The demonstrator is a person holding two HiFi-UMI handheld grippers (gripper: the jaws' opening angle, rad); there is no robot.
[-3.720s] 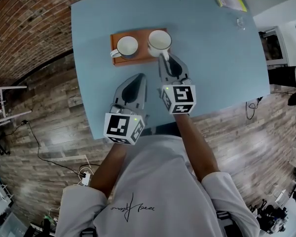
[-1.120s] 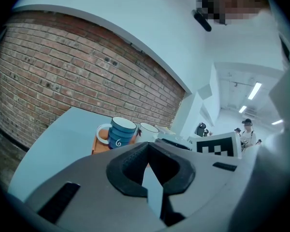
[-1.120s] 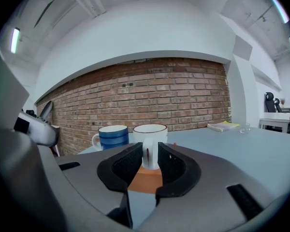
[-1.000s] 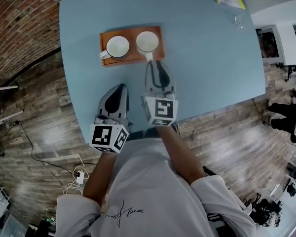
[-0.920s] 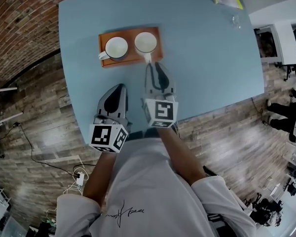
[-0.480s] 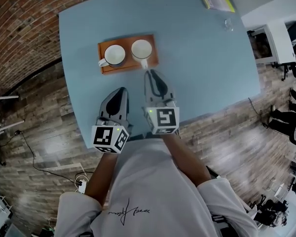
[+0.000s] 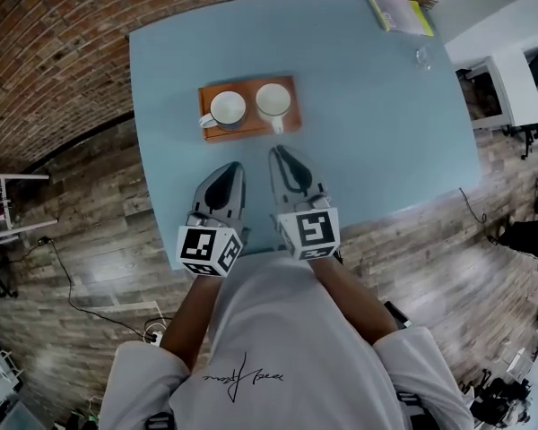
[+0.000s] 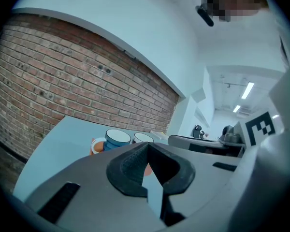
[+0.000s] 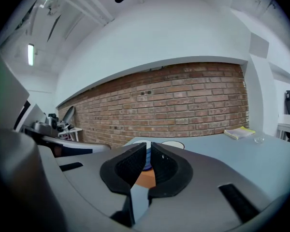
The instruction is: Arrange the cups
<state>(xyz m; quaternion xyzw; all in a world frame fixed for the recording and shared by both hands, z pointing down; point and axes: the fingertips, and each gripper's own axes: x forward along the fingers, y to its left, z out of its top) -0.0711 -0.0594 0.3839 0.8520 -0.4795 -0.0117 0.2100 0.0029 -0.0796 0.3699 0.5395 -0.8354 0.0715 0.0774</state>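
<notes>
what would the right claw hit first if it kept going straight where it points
Probably the white cup on the orange tray, handle first; depth is unclear. The way there looks free. The right claw: its jaws have just been closing, nothing between them.

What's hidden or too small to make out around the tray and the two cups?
1. Head view: blue cup and white cup too small to tell their contents.
2. Left gripper view: the left gripper covers most of the tray.
3. Right gripper view: the right gripper hides most of both cups.
4. Head view: clear item beside the book, too small to name.
</notes>
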